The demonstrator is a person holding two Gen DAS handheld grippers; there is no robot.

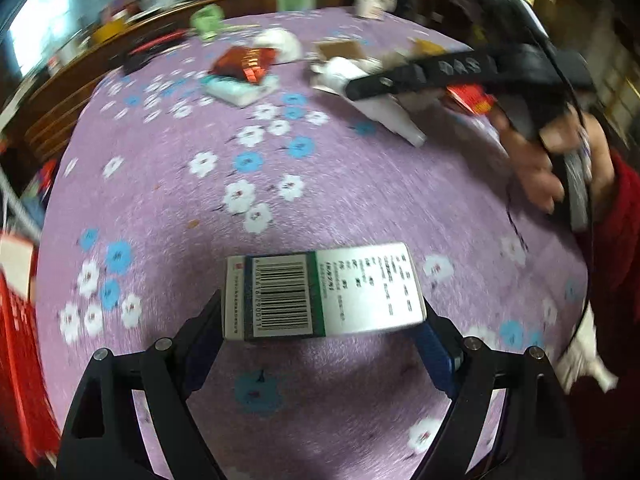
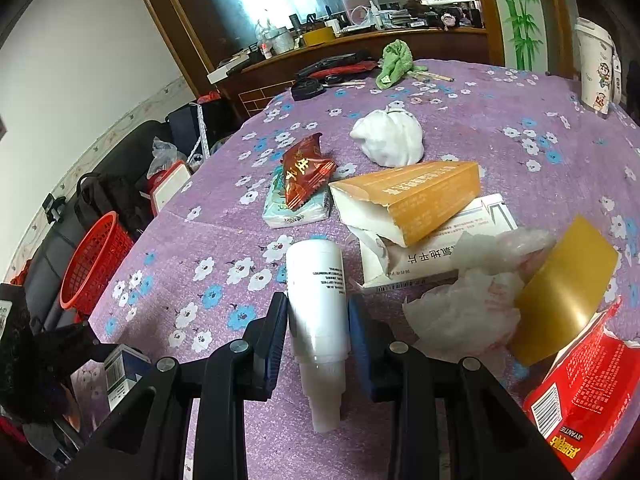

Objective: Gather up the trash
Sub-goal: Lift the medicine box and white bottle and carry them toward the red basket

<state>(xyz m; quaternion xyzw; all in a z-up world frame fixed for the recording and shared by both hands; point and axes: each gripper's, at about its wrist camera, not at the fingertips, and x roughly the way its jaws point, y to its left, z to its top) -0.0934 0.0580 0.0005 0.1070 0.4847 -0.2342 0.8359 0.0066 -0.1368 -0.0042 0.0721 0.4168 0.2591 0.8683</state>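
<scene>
A small white and green box (image 1: 324, 292) with a barcode sits crosswise between the pads of my left gripper (image 1: 323, 326), held just above the purple flowered tablecloth (image 1: 280, 184). The same box (image 2: 120, 372) shows at the table's left edge in the right wrist view. My right gripper (image 2: 318, 320) is shut on a white plastic bottle (image 2: 318, 280), nozzle toward the camera. In the left wrist view that bottle (image 1: 394, 116) hangs above the table in the right gripper (image 1: 352, 84), with a person's hand (image 1: 536, 168) and red sleeve behind it.
A red mesh basket (image 2: 96, 264) stands off the table's left edge. Ahead lie an orange carton (image 2: 416, 200), a red snack wrapper (image 2: 306, 172) on a tissue pack (image 2: 296, 212), crumpled white paper (image 2: 390, 140), plastic wrap (image 2: 460, 312), a red box (image 2: 580, 400) and a green cloth (image 2: 394, 62).
</scene>
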